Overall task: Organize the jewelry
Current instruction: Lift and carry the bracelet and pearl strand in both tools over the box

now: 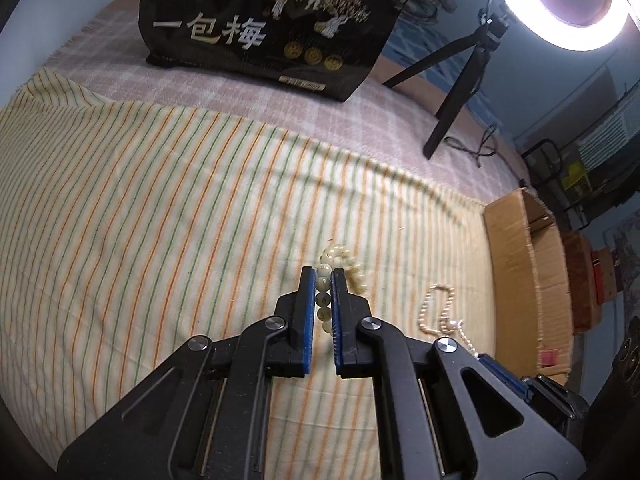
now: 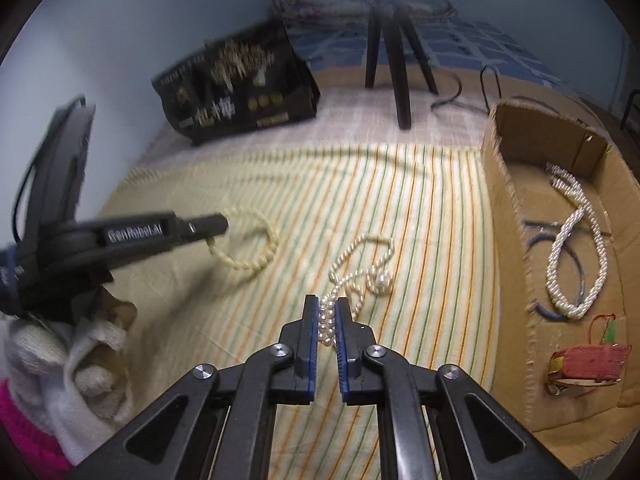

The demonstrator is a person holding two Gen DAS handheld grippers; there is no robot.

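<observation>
My left gripper (image 1: 323, 276) is shut on a cream bead bracelet (image 1: 344, 264) that lies on the striped cloth (image 1: 160, 208). In the right wrist view the same left gripper (image 2: 208, 232) holds that bracelet (image 2: 256, 260) at the left. My right gripper (image 2: 327, 304) is shut on a pearl necklace (image 2: 360, 276) that trails over the cloth (image 2: 420, 208). The pearl necklace also shows in the left wrist view (image 1: 436, 308). A cardboard box (image 2: 504, 216) at the right holds a twisted pearl rope (image 2: 572, 240), a blue ring (image 2: 580, 276) and a red pouch (image 2: 588, 364).
A black printed bag (image 1: 264, 24) stands at the back of the bed. A black tripod (image 1: 456, 80) with a ring light (image 1: 568, 4) stands behind the cloth. The box (image 1: 520, 248) sits at the cloth's right edge. A gloved hand (image 2: 60, 364) holds the left gripper.
</observation>
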